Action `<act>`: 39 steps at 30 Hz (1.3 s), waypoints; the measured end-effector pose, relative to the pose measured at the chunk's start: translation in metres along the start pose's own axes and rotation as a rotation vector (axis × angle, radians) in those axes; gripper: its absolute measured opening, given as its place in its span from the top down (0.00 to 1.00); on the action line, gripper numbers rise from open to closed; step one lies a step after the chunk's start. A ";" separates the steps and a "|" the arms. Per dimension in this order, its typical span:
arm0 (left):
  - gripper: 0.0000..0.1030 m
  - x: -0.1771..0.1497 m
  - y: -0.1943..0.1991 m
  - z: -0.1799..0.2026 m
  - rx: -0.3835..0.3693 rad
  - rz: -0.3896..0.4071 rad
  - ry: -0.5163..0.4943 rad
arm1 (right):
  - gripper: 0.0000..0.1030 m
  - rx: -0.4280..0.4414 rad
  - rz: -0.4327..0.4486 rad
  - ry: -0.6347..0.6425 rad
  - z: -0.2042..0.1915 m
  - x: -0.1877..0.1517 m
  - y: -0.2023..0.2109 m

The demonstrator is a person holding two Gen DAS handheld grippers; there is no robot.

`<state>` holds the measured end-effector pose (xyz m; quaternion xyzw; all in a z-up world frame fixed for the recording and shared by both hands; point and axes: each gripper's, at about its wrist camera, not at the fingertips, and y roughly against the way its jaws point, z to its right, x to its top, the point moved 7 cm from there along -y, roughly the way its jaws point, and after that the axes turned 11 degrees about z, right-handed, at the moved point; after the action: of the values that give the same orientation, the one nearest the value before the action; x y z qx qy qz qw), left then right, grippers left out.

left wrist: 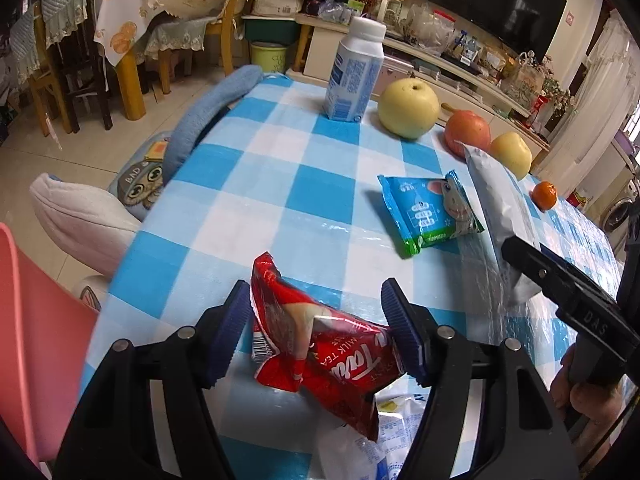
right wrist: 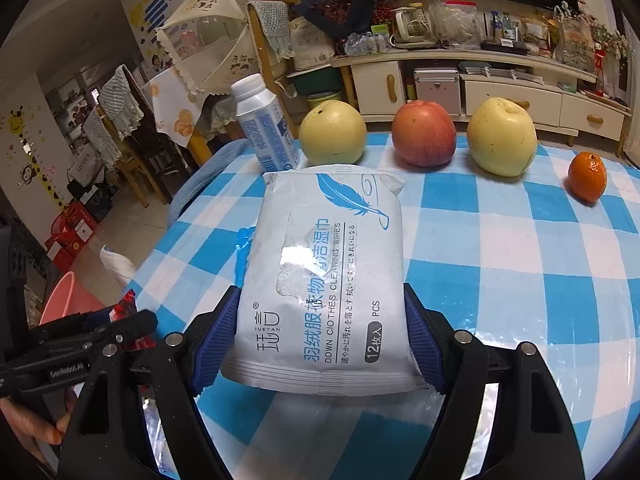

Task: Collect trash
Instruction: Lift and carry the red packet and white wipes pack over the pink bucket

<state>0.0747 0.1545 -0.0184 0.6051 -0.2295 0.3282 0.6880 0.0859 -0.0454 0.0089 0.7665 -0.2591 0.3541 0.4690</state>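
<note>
Checked blue-and-white cloth covers my surface (left wrist: 256,184), with tiled floor, wooden chairs and a long cream cabinet behind it. From my left wrist, my left gripper (left wrist: 316,320) has its jaws spread around a red milk-tea packet (left wrist: 320,344); the packet touches the right pad, and I cannot tell whether the left pad touches it. A white-capped milk bottle (left wrist: 354,76) stands upright at the far edge; its contents are hidden. Right of the bottle sits a yellow pear (left wrist: 408,108), and nearer me than the pear lies a blue-green snack wrapper (left wrist: 430,212).

From my right wrist, my right gripper (right wrist: 320,340) has its jaws clamped on a white wet-wipes pack (right wrist: 324,280), held off the cloth. Beyond the pack, right of the bottle, run the pear, a red apple (right wrist: 424,134), a second yellow pear (right wrist: 502,138) and a small orange (right wrist: 587,176).
</note>
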 end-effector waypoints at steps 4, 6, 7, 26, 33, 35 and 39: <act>0.67 0.005 0.008 -0.006 -0.026 0.006 0.017 | 0.25 0.023 0.006 0.014 -0.013 -0.003 0.011; 0.67 0.004 0.009 -0.006 -0.028 0.000 -0.003 | 0.25 0.024 0.004 0.033 -0.020 -0.007 0.016; 0.67 0.004 0.009 -0.007 -0.031 0.004 0.003 | 0.25 0.022 0.002 0.039 -0.022 -0.009 0.017; 0.15 -0.027 0.004 0.003 -0.134 -0.088 -0.204 | 0.25 0.056 -0.033 0.124 -0.041 -0.022 0.019; 0.09 -0.054 -0.010 0.028 -0.107 -0.155 -0.379 | 0.25 0.065 -0.046 0.142 -0.040 -0.024 0.018; 0.09 -0.054 -0.011 0.030 -0.096 -0.143 -0.379 | 0.25 0.065 -0.043 0.147 -0.040 -0.023 0.020; 0.09 -0.044 -0.012 0.020 -0.086 -0.131 -0.274 | 0.25 0.064 -0.042 0.146 -0.038 -0.024 0.021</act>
<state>0.0554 0.1264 -0.0546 0.6280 -0.2951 0.1871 0.6954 0.0449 -0.0185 0.0132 0.7585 -0.1966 0.4075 0.4690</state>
